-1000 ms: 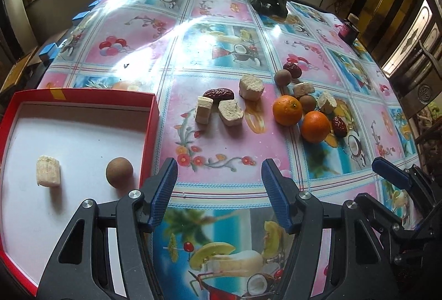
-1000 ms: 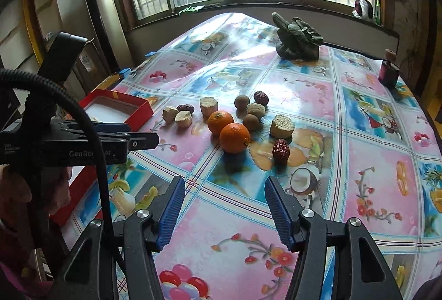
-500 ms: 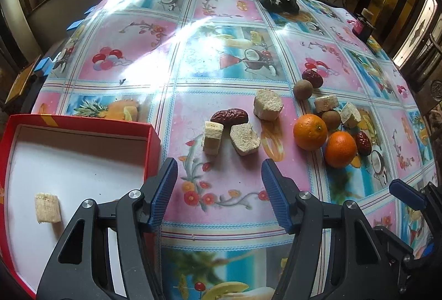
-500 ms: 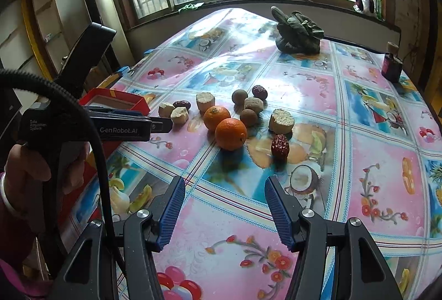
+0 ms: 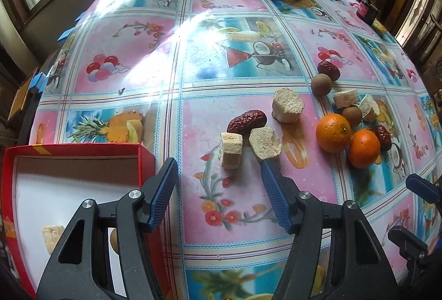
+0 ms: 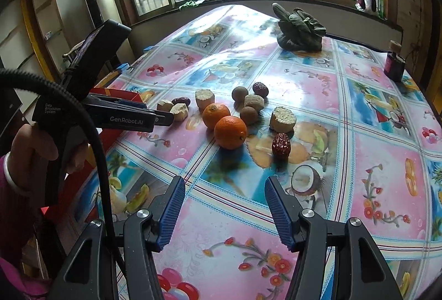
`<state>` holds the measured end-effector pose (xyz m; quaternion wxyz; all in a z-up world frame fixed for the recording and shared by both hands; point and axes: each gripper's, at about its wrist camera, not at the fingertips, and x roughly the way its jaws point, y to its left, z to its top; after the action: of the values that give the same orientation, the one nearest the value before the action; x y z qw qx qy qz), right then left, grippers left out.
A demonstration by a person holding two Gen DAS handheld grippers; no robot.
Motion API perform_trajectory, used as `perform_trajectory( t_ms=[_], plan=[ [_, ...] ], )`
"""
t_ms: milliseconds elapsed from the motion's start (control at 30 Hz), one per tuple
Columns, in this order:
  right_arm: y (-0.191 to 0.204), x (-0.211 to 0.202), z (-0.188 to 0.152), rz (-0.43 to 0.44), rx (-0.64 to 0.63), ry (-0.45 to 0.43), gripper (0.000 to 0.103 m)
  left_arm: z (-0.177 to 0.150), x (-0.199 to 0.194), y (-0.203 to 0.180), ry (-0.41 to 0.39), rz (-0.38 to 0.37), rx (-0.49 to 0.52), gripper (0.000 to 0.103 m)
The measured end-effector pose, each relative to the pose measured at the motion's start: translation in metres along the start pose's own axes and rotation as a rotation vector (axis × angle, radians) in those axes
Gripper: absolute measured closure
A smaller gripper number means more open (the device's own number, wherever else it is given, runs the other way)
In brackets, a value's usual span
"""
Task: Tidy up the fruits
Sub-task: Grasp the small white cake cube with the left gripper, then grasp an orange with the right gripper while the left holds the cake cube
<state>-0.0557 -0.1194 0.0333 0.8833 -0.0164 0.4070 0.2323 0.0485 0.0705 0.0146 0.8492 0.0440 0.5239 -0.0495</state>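
My left gripper (image 5: pixel 218 191) is open and empty, low over the tablecloth just short of a pale cut chunk (image 5: pixel 230 150) and a rounder beige chunk (image 5: pixel 265 142); a red date (image 5: pixel 246 121) lies behind them. Two oranges (image 5: pixel 333 129) (image 5: pixel 363 148), brown round fruits (image 5: pixel 321 84), more chunks and dates lie to the right. The red tray (image 5: pixel 83 149) at left holds a pale chunk (image 5: pixel 52 233) and a brown fruit partly hidden behind my finger. My right gripper (image 6: pixel 223 213) is open and empty, short of the near orange (image 6: pixel 230 132) and a date (image 6: pixel 281 145).
A dark green leafy bundle (image 6: pixel 299 32) sits at the table's far side. A small dark jar (image 6: pixel 394 62) stands at the far right edge. The left hand-held gripper body (image 6: pixel 105 112) reaches in from the left in the right wrist view. Windows lie beyond the table.
My left gripper has moved forward and right, away from the tray toward the pale chunks; the tray has slid to the lower left of its view. My right gripper has moved slightly.
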Motion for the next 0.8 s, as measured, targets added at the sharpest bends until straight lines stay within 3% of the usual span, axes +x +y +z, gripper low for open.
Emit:
perform_trajectory(
  t_ms=[167,267,333,400,800],
  plan=[
    [0.002,0.001,0.001,0.002,-0.009,0.004,0.045,0.006,0.002,0.004,-0.011,-0.013,-0.026,0.044],
    [0.003,0.004,0.002,0.003,-0.013,0.01,0.045,0.007,0.003,0.007,-0.015,-0.017,-0.038,0.06],
    [0.004,0.005,0.002,-0.001,-0.015,0.012,0.045,0.006,0.001,0.006,-0.022,-0.014,-0.027,0.082],
    [0.004,0.006,0.002,0.001,-0.014,0.012,0.045,0.004,0.0,0.006,-0.023,-0.02,-0.031,0.087],
    [-0.008,0.021,0.023,-0.001,0.009,-0.009,0.045,-0.016,-0.022,-0.004,-0.044,-0.049,-0.038,0.089]
  ],
)
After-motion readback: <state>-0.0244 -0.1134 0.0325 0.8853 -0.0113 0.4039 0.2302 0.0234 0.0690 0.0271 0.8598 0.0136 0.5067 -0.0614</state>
